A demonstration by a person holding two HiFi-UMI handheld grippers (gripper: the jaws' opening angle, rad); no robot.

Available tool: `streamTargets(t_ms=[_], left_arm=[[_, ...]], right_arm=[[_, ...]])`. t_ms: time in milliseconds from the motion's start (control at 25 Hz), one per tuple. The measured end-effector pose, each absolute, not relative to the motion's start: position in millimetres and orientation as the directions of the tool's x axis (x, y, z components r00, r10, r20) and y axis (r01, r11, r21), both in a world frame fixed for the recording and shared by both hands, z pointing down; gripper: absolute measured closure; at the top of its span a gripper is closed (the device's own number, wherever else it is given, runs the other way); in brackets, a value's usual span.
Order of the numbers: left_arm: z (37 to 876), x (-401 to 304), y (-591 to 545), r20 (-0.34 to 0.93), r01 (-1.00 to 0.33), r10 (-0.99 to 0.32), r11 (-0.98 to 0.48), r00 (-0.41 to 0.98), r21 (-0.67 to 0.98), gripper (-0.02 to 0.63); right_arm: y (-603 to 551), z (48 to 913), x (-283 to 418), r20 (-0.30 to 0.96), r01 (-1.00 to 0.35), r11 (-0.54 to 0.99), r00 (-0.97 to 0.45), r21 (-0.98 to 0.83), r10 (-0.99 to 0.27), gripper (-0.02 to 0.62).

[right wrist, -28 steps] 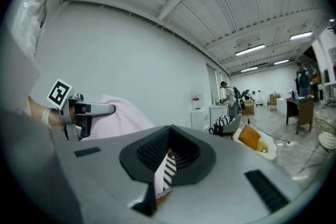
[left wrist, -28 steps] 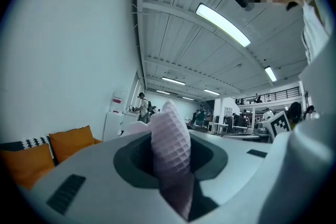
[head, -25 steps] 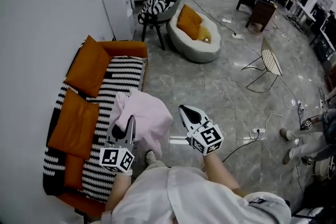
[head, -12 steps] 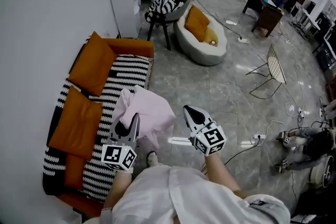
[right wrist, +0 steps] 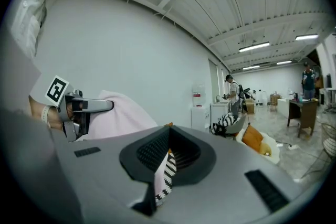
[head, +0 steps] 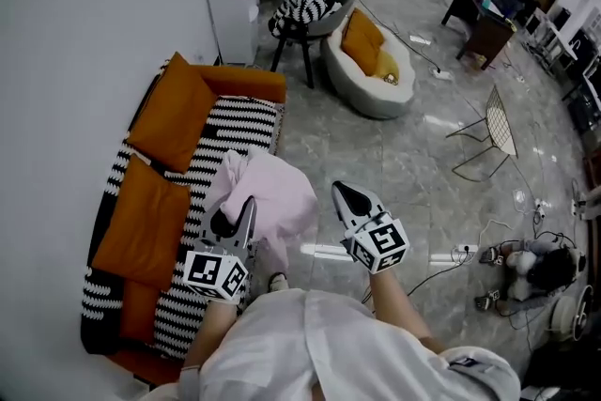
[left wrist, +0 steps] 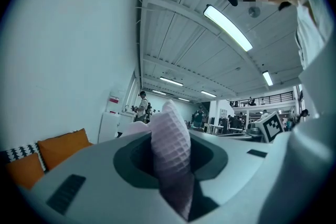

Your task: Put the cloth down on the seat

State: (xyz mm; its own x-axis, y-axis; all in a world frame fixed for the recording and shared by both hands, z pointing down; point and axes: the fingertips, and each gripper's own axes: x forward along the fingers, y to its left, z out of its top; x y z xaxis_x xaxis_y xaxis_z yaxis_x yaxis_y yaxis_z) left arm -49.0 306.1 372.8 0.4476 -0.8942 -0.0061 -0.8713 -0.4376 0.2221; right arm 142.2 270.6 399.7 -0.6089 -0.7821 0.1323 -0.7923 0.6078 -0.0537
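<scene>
A pale pink waffle cloth (head: 274, 200) hangs bunched from my left gripper (head: 248, 202), which is shut on a fold of it (left wrist: 171, 150). The cloth is in the air over the front edge of the sofa's black-and-white striped seat (head: 223, 138). My right gripper (head: 341, 191) is level beside it, over the floor to the right. It is shut and holds nothing, and the striped seat shows through the slit behind its tips (right wrist: 168, 131). In the right gripper view the left gripper (right wrist: 86, 106) carries the pink cloth (right wrist: 123, 113).
Orange cushions (head: 171, 113) (head: 141, 225) lean along the sofa's back by the white wall. Beyond the sofa stand a white cabinet (head: 231, 9), a chair with a striped cushion (head: 306, 12) and a round white lounge seat (head: 372, 66). A wire chair (head: 488, 134) and floor cables (head: 460, 250) are at right.
Both grippers have drifted slightly rightward in the head view, side by side. The cloth still hangs from the left one and neither grip has changed.
</scene>
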Motion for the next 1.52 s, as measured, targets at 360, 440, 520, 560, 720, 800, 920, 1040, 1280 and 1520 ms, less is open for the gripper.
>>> streamTargets(t_ms=[360,440,520,560,720,800,920,1040,1280,1520], left_arm=[[385.5,-60.6,259.8,0.014,-0.852,-0.879,-0.459,0.477,0.251,0.476],[391.6,-61.3,248.1,0.026,-0.850,-0.878,-0.456,0.479,0.262,0.476],[397.1,-62.0,232.1,0.036,-0.852,-0.878,-0.453,0.478,0.264,0.476],[400.0,-61.6,222.5,0.042,-0.853,-0.879,-0.450,0.476,0.265,0.476],[407.5,-48.5,182.5,0.056,-0.860,-0.882,-0.440,0.468,0.258,0.476],[407.8,-39.4,160.9,0.059,-0.863,-0.884,-0.436,0.464,0.255,0.476],[406.6,-26.3,126.6,0.063,-0.864,-0.885,-0.431,0.460,0.259,0.476],[403.4,-14.4,89.4,0.060,-0.868,-0.890,-0.424,0.452,0.258,0.476],[408.2,1.5,26.5,0.064,-0.884,-0.906,-0.390,0.418,0.256,0.476],[416.3,6.9,-16.0,0.098,-0.890,-0.903,-0.385,0.418,0.246,0.476]], right_arm=[[243.7,396.7,132.3,0.142,-0.807,0.590,-0.587,-0.021,-0.797,0.588],[234.8,401.1,133.3,0.152,-0.808,0.589,-0.585,-0.023,-0.796,0.588],[220.1,405.5,133.3,0.156,-0.806,0.591,-0.587,-0.025,-0.794,0.588],[211.3,407.7,133.8,0.158,-0.805,0.593,-0.589,-0.026,-0.792,0.588],[169.2,415.0,146.7,0.156,-0.801,0.598,-0.595,-0.035,-0.788,0.588],[143.1,415.8,155.7,0.151,-0.800,0.598,-0.598,-0.047,-0.788,0.588],[101.5,416.1,165.7,0.149,-0.792,0.608,-0.610,-0.062,-0.779,0.588],[58.6,413.8,172.4,0.151,-0.775,0.628,-0.630,-0.065,-0.762,0.588],[-6.2,417.1,174.4,0.163,-0.713,0.698,-0.697,-0.059,-0.698,0.588],[-50.3,421.6,164.8,0.168,-0.650,0.757,-0.755,-0.070,-0.633,0.588]])
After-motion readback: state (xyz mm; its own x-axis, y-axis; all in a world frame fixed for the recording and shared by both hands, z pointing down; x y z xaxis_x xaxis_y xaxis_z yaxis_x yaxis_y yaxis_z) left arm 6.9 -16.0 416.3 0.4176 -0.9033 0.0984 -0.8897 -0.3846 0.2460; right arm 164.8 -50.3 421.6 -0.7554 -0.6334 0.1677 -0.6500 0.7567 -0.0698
